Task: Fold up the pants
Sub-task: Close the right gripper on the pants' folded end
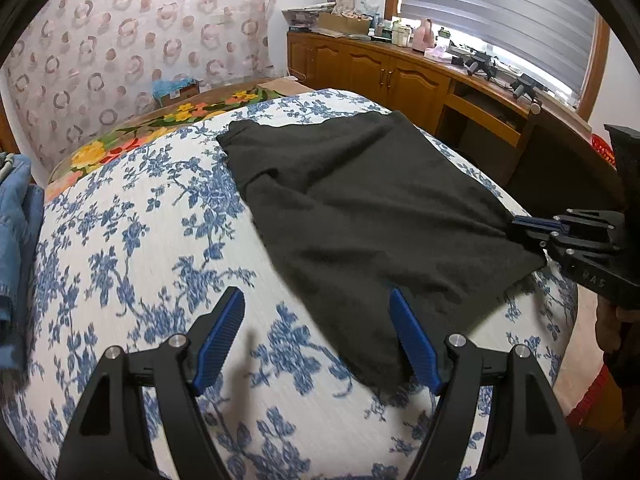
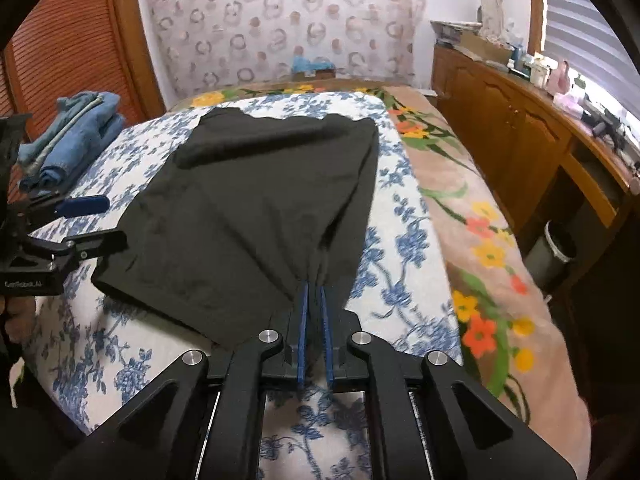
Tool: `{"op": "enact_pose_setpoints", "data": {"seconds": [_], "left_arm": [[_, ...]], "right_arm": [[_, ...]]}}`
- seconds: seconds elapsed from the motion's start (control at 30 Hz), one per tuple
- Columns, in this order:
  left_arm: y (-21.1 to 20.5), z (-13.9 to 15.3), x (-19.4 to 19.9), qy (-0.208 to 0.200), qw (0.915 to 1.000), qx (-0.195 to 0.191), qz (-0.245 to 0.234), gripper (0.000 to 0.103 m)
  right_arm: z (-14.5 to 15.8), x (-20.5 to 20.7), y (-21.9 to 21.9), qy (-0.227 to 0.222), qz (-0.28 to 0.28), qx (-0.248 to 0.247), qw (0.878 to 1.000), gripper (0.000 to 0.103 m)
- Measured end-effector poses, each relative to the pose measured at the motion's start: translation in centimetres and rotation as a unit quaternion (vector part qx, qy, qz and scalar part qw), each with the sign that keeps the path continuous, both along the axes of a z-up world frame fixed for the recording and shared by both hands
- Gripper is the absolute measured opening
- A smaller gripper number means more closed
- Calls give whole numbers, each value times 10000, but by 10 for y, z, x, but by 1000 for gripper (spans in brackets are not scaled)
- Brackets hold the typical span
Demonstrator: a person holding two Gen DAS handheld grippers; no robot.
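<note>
Black pants (image 2: 256, 200) lie spread on the bed, near corner lifted.

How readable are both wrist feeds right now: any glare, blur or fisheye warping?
Left wrist view: window blown out behind the blinds, bedspread bulged by the fisheye, dark pants showing little fold detail. Right wrist view: evenly lit, slight blur on the floral blanket, corners vignetted black.

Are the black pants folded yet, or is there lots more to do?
Partly. The pants lie spread on the bed, maybe folded once. The right gripper pinches one near corner; the left gripper is open beside the other. The rest of the folding remains.
</note>
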State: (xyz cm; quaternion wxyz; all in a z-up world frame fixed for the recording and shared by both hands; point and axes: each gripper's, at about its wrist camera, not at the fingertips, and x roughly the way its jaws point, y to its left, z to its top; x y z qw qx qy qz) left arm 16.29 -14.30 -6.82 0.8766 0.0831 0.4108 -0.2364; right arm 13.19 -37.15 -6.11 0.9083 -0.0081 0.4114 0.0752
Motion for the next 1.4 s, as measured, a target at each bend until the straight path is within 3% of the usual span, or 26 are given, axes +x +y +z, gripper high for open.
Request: {"op": "enact_pose_setpoints", "data": {"seconds": [0.1,0.17,0.23,0.77,0.87,1.07,1.4], "left_arm": [[1,-1,-7,6,9999,-29,108,75],[4,-1,-11,35,9998,-120,159,75],[5,-3,-13,64,9996,-159,208,75],[7,-10,-13,318,9983,-379,293,75],[3,-11,-13,340,9987,-287,239,75],[5,-14,-12,448,9977,-455,223,75],[8,-16,-15,472,9957,-784,135,58]], "right_arm": [[-1,-4,-3,-86,-73,76,9999,21],[0,-7,-7,-130,-139,119,9997,33],[-2,-12,-11,-147,-191,185,9995,36],[-11,-16,-6,-124,-17,399,9991,39],[-11,-13,-5,-102,5,368,9993,35],[-13,-13,-3,-105,33,393,9992,26],[-16,-13,0,-169,225,525,9982,10]]}}
